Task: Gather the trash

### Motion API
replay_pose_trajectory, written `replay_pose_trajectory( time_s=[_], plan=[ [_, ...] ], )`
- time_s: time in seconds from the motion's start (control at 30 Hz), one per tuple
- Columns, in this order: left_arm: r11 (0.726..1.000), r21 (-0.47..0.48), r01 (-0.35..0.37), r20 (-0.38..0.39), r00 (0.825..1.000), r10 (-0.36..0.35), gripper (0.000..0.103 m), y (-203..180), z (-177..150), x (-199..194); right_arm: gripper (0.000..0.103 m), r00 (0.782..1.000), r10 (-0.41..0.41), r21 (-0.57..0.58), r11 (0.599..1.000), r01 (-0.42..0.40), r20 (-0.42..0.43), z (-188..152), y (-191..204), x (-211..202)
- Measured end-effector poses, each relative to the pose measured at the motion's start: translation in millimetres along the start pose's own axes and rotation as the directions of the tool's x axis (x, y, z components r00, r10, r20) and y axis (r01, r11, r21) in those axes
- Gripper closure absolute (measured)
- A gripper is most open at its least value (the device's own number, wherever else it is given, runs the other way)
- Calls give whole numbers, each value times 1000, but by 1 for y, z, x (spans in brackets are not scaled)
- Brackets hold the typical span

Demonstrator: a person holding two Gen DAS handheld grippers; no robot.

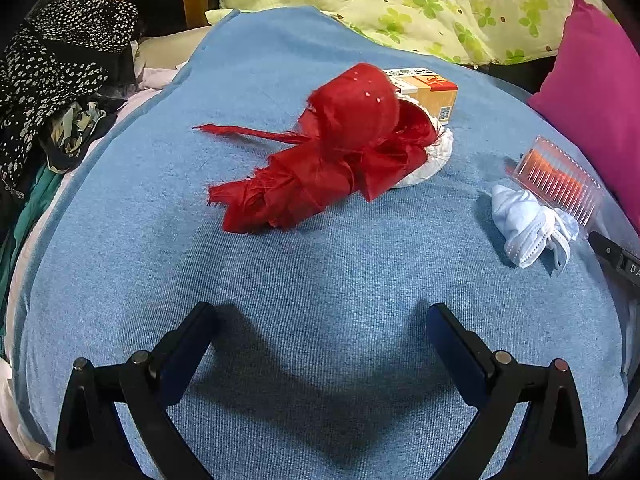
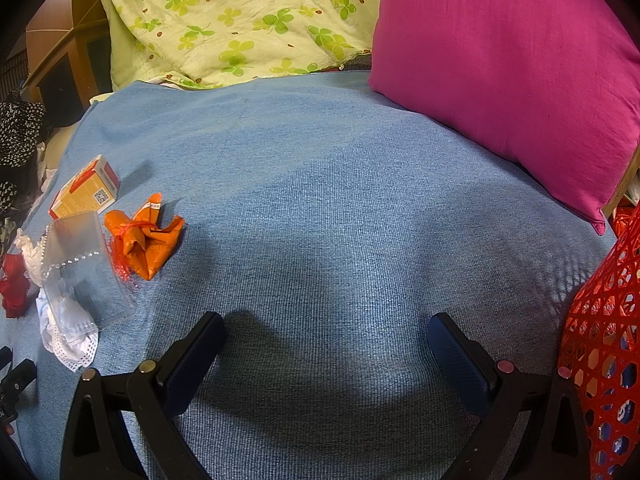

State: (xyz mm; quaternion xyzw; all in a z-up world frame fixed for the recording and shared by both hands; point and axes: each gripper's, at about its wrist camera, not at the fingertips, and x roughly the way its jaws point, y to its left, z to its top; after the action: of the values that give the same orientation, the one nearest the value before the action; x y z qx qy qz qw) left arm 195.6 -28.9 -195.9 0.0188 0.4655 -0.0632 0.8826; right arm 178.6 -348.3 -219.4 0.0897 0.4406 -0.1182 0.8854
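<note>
Here, label by label:

Left gripper point(image 1: 320, 322): jaws spread wide, nothing between them, hovering over the bare blue blanket point(image 1: 320, 264) short of the trash.

Right gripper point(image 2: 326, 332): jaws likewise wide apart and empty, above an open patch of blanket, with the trash off to its left.

Trash: a red wad point(image 1: 320, 160) lies ahead of the left gripper, draped over a white wad point(image 1: 436, 156) and partly hiding a small box point(image 1: 432, 92). To the right sit a crumpled mask point(image 1: 528, 228) and a clear tray point(image 1: 560, 180), touching each other. The right view also shows an orange wrapper point(image 2: 148, 240) just beside the tray.

Bin: a red mesh basket point(image 2: 600, 352) stands at the right gripper's right edge, probably the place for the trash.

Not trash: a pink pillow point(image 2: 500, 80) and a clover quilt point(image 2: 240, 20) at the far side; dark clothes point(image 1: 56, 80) off the blanket's left edge.

Progress: seemingly early, with every piece loose and nothing held.

Risk, red wad: soft and frayed, so a shallow pinch may take only a flap and let the rest unfold or slip.

Risk, blanket: jaws closing low could pinch the blanket too and drag the box.

Risk, tray: thin and slick; it may buckle or pop out, knocking the mask aside.

Risk, reach: the left gripper would have to cross the right one to reach the basket, so the two could collide.
</note>
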Motion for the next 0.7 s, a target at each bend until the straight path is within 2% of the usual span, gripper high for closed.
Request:
replay_pose_trajectory(
  time_s=[0.7],
  plan=[
    [1000, -2, -11, 6, 1000, 11, 0, -1, 0, 0, 0, 1000, -2, -1, 1000, 2, 1, 0, 1, 0]
  ],
)
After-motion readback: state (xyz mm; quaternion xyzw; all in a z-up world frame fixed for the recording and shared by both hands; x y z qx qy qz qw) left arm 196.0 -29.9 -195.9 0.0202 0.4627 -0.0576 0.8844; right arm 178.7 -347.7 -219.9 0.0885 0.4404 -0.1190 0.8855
